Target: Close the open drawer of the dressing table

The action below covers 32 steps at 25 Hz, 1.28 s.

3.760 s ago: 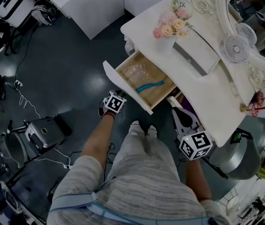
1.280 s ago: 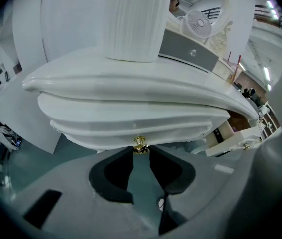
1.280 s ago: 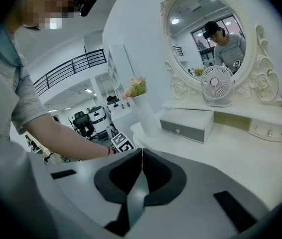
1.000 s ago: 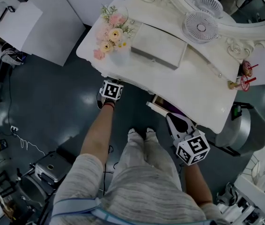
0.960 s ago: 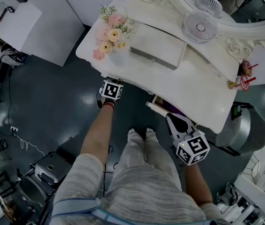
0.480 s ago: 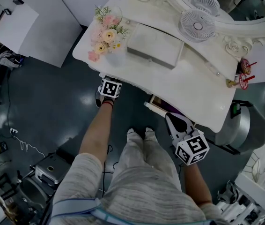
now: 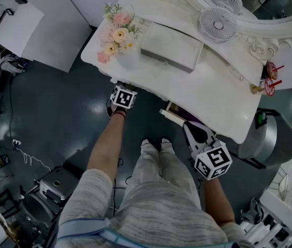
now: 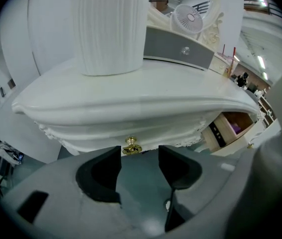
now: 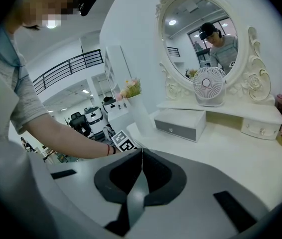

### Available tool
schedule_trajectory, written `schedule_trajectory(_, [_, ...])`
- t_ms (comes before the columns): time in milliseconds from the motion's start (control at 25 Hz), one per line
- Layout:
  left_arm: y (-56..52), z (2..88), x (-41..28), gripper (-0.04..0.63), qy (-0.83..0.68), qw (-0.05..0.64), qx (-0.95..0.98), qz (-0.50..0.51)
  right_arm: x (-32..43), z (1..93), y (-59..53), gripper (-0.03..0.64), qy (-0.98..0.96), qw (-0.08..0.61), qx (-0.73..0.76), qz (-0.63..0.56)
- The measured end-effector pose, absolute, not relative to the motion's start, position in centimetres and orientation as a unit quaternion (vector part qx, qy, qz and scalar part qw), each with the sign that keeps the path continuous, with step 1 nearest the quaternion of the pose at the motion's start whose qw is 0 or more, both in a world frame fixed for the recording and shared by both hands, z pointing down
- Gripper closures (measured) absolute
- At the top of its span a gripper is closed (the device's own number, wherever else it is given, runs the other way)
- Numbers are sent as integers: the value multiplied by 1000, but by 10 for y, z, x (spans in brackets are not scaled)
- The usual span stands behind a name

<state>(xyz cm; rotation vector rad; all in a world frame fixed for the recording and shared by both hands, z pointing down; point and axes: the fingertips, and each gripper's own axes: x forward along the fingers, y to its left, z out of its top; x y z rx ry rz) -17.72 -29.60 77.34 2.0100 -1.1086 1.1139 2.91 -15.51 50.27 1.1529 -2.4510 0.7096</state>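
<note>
My left hand-held gripper (image 8: 139,153) is matt grey plastic; the tabletop (image 8: 131,91) is smooth glossy white, the knob (image 8: 130,145) shiny brass, the side drawer (image 8: 229,125) bare wood inside.

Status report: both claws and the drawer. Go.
Left claw just opened, gold knob ahead of its tips, ungripped. Right claw shut, empty. Left drawer closed. Right drawer ajar.

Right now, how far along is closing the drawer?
Done: the left drawer sits shut, with only its knob sticking out.
In hand: the left hand-held gripper has just been opening its jaws. They stand apart at the knob and do not pinch it.
Left: a second drawer further right stands open. The right hand-held gripper is shut and empty.
</note>
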Motion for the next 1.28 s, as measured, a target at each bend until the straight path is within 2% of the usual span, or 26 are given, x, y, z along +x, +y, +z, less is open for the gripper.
schedule_trajectory(560, [-264,728,-159,365,-437,272,773,371,41,483,-140,607,-872,154,402,232])
schedule_trajectory(1280, [-164,705,-47,367,-401,312,794,334,90,473,-100,607,-871,129,416,229])
